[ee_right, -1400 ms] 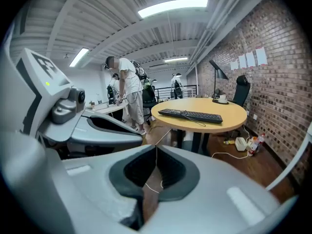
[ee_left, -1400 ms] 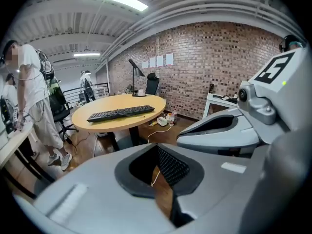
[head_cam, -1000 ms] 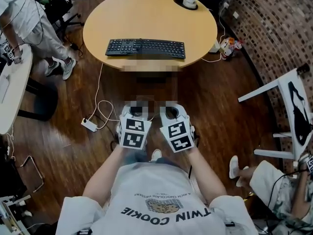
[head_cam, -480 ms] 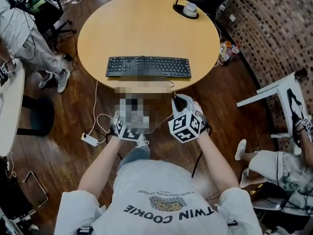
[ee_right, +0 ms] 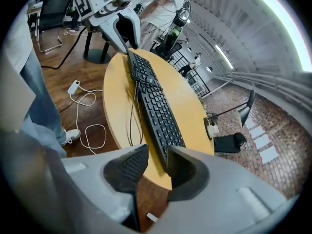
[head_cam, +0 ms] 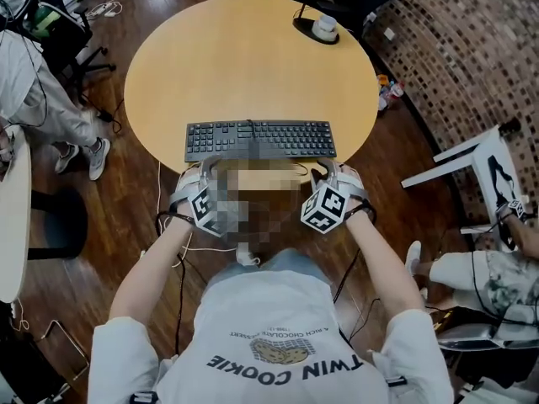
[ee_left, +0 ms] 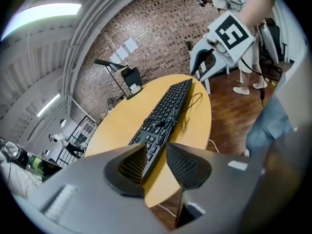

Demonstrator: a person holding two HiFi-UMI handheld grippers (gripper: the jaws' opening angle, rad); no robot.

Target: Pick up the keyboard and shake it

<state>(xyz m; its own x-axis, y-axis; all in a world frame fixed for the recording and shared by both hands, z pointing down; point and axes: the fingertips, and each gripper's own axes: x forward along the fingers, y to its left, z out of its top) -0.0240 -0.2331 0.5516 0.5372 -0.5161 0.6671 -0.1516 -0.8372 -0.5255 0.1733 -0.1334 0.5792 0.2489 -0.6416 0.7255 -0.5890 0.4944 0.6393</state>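
Note:
A black keyboard (head_cam: pixel 259 139) lies flat near the front edge of the round wooden table (head_cam: pixel 253 49), with its cable bundled on top (ee_left: pixel 161 123). My left gripper (head_cam: pixel 190 175) is at the table edge just off the keyboard's left end. My right gripper (head_cam: pixel 325 175) is just off its right end. Each gripper view looks along the keyboard (ee_left: pixel 168 104) (ee_right: pixel 155 106) from one end. The left gripper's (ee_left: pixel 156 154) jaws are opening, and so are the right gripper's (ee_right: pixel 157 156). The keyboard's end shows through each gap, but no pad presses on it.
A black lamp base with a white object (head_cam: pixel 317 27) stands at the table's far right. A white cable (head_cam: pixel 168 217) trails on the wooden floor under the table edge. A white stand (head_cam: pixel 476 162) and a seated person (head_cam: pixel 488 276) are at the right, another person (head_cam: pixel 42 82) at the left.
Both grippers have moved from close together near my body up to the table's front edge and spread apart to the two ends of the keyboard. The keyboard has not moved.

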